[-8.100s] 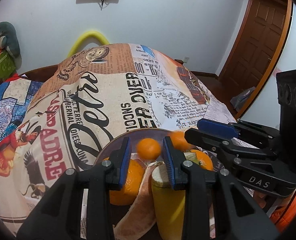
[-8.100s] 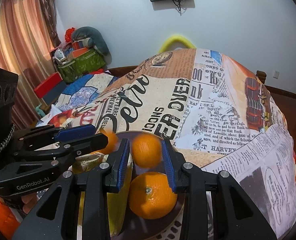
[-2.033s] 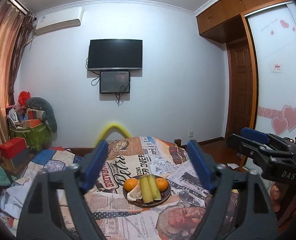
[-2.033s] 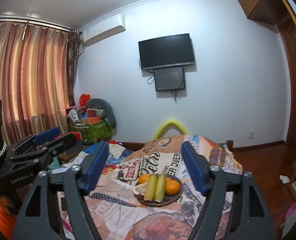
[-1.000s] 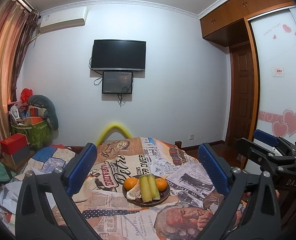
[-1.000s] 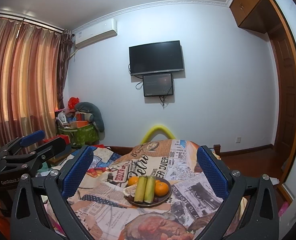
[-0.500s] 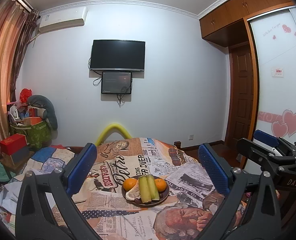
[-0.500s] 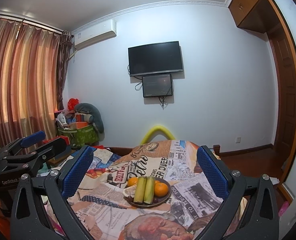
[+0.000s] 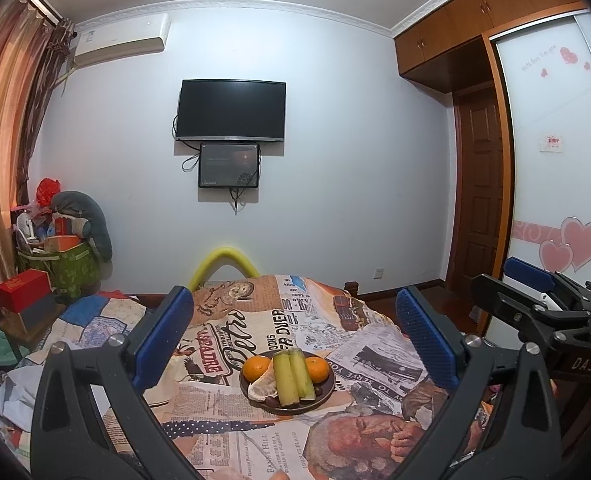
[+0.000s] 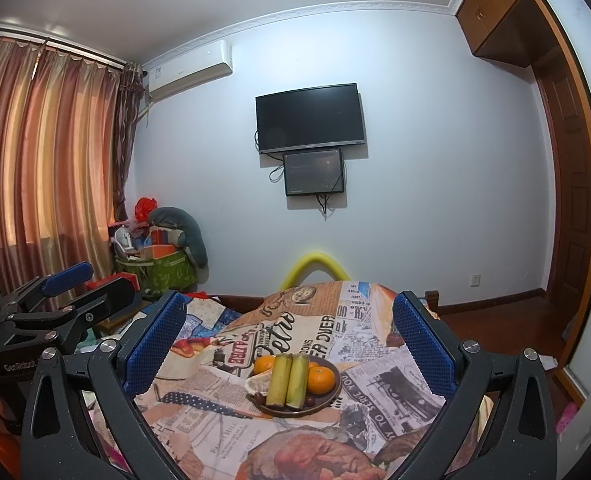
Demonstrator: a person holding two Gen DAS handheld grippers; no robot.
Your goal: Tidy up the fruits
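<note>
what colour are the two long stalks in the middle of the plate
Yellow-green. The two long stalk pieces lie side by side on the dark round plate, clearest in the right wrist view.

Wall-mounted television (image 9: 231, 110), smaller screen (image 9: 229, 165) beneath, air conditioner (image 9: 121, 38), curtains (image 10: 43, 160), newspaper-print tablecloth (image 9: 223, 412)

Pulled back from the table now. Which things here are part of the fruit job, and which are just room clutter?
Job:
- plate
- two oranges
- two green stalks
- pale peeled piece
- left hand-held gripper and right hand-held gripper, both open and empty

Clutter:
- TV
- green basket
- red box
- yellow foam arch
</note>
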